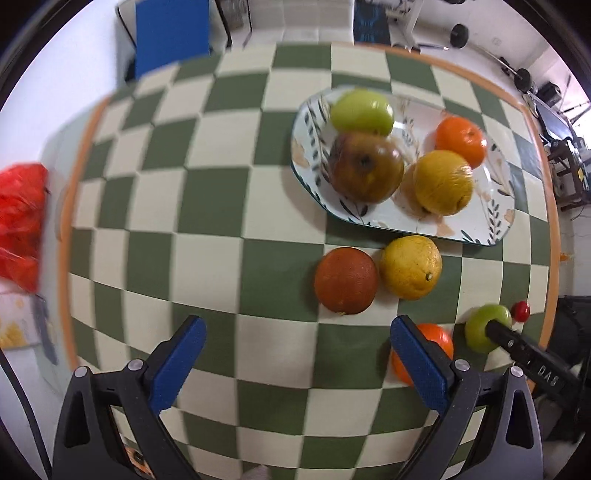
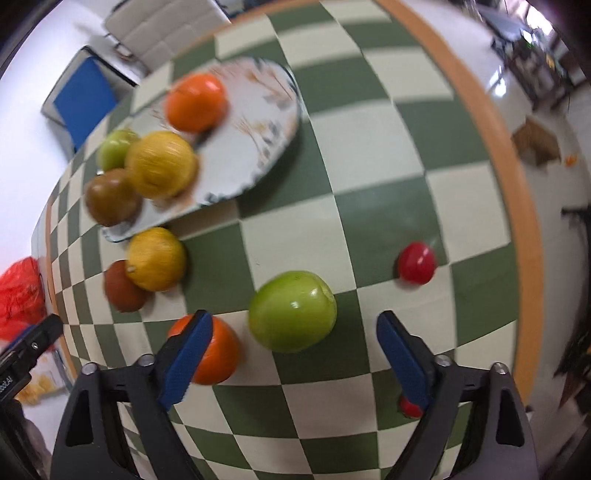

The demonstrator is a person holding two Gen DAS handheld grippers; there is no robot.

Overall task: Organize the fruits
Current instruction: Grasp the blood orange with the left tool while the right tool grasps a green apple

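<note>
A patterned plate (image 1: 491, 206) (image 2: 266, 122) holds a green apple (image 1: 360, 110), a brown apple (image 1: 365, 168), an orange (image 1: 461, 140) and a yellow citrus (image 1: 443, 181). On the checkered cloth lie a dark red-brown orange (image 1: 345, 280) (image 2: 122, 286), a lemon (image 1: 412, 267) (image 2: 155, 258), an orange (image 1: 437, 341) (image 2: 218, 350), a green apple (image 1: 484, 326) (image 2: 291, 310) and a small red fruit (image 1: 521, 310) (image 2: 417, 262). My left gripper (image 1: 299, 350) is open and empty above the cloth. My right gripper (image 2: 295, 347) is open, its jaws on either side of the green apple.
A red mesh bag (image 1: 20, 221) (image 2: 20, 295) lies off the table's left edge. A blue-seated chair (image 1: 171, 33) stands at the far side. Another small red fruit (image 2: 410, 406) sits behind my right fingertip. The table's orange rim (image 2: 517, 206) runs along the right.
</note>
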